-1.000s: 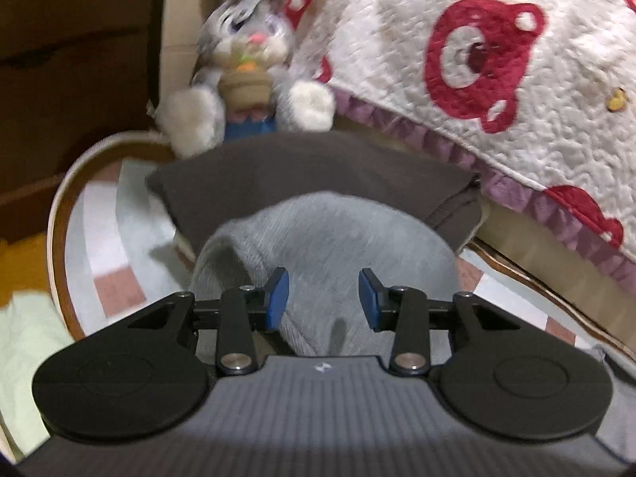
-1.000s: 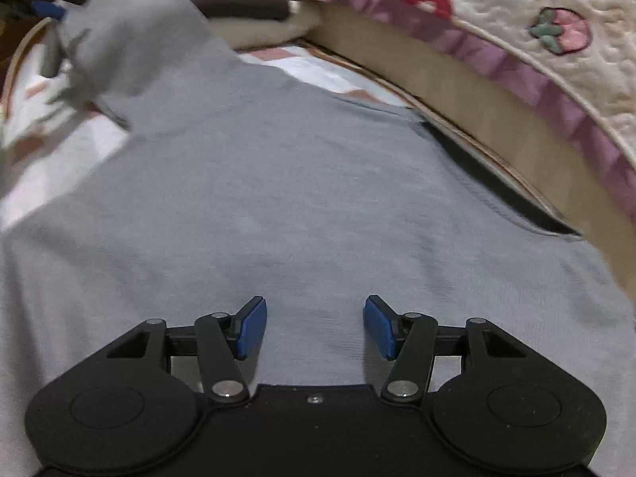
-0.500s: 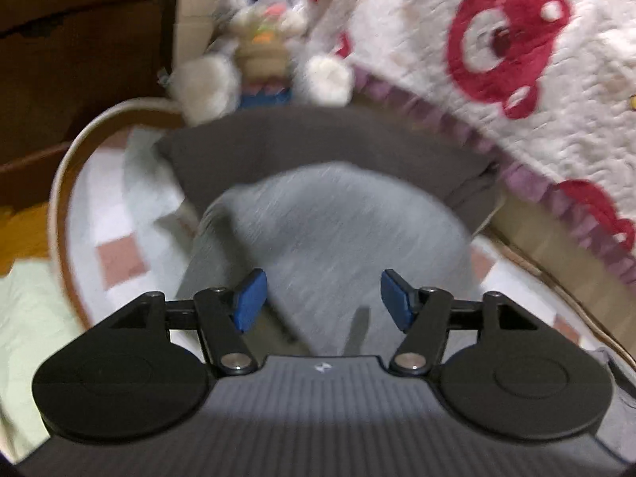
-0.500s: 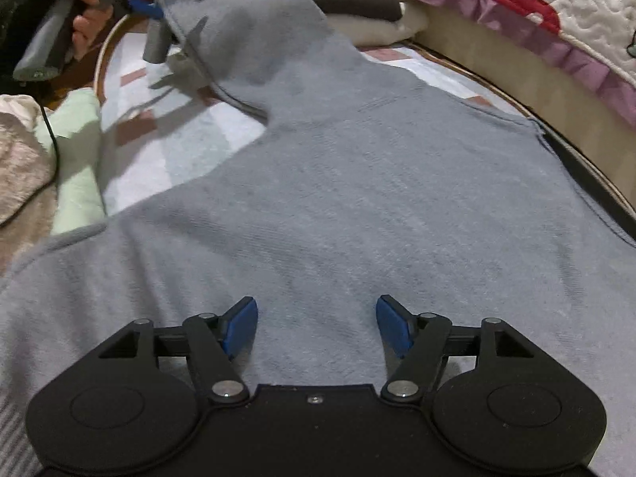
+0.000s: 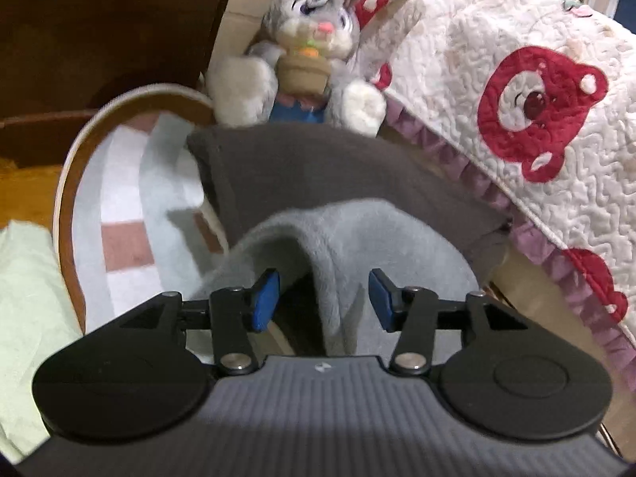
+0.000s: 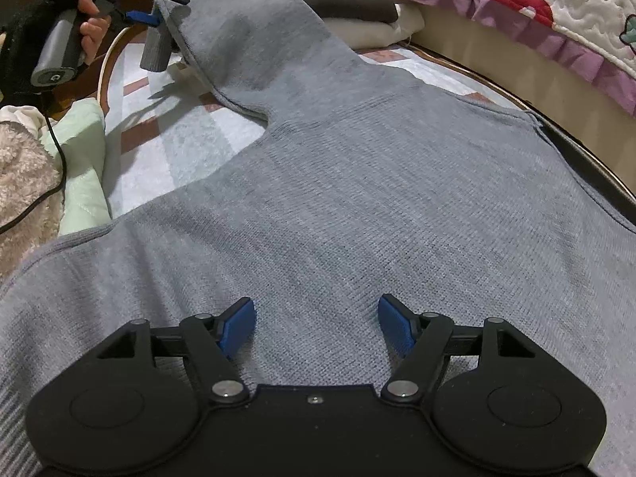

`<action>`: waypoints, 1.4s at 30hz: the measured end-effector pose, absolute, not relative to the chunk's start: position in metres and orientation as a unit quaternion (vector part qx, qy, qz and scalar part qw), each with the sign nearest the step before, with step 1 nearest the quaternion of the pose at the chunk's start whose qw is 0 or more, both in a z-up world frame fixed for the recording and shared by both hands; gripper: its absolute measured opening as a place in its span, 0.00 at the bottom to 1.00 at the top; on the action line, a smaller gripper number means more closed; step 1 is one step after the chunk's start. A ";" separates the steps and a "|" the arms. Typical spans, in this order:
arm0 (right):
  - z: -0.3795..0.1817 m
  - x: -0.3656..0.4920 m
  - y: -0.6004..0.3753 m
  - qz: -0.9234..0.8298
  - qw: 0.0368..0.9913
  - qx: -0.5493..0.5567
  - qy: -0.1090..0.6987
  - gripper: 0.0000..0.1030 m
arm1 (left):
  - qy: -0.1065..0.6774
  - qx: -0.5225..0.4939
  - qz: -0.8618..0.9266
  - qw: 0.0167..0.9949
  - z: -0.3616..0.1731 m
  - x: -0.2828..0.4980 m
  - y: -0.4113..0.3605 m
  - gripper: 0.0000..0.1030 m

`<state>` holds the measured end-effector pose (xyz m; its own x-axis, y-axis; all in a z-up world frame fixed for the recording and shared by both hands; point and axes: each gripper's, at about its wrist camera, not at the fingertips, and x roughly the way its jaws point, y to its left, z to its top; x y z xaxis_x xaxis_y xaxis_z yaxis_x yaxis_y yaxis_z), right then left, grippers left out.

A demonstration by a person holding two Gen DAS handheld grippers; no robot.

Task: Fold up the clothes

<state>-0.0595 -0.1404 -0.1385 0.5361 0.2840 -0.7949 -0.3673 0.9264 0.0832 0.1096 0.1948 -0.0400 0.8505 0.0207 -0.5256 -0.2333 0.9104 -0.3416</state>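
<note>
A grey hoodie [image 6: 357, 198] lies spread on a checked mat [image 6: 167, 147], back side up. Its hood [image 6: 246, 31] is raised at the far left, where my left gripper [image 6: 155, 20] meets its edge, held by a person's hand [image 6: 89, 24]. In the left wrist view the left gripper [image 5: 324, 298] is open, and a fold of the hood [image 5: 377, 246] hangs between its blue fingers without being pinched. My right gripper [image 6: 318, 326] is open low over the hoodie's body, with nothing between its fingers.
A folded dark brown garment [image 5: 338, 175] lies just beyond the hood, with a plush rabbit [image 5: 306, 39] behind it. A bear-print quilt [image 5: 516, 99] hangs over the bed side on the right. Pale green cloth [image 6: 83, 159] and fluffy beige fabric [image 6: 20, 183] sit left of the mat.
The left jaws spread wider, then narrowed a little, and a fold of the hood now hangs between them. The right gripper has drawn back over the hoodie's body and stays open.
</note>
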 end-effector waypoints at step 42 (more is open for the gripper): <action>-0.090 -0.058 -0.234 -0.004 0.914 -0.050 0.403 0.70 | 0.425 0.039 -0.334 0.840 -0.061 0.160 -0.035 0.36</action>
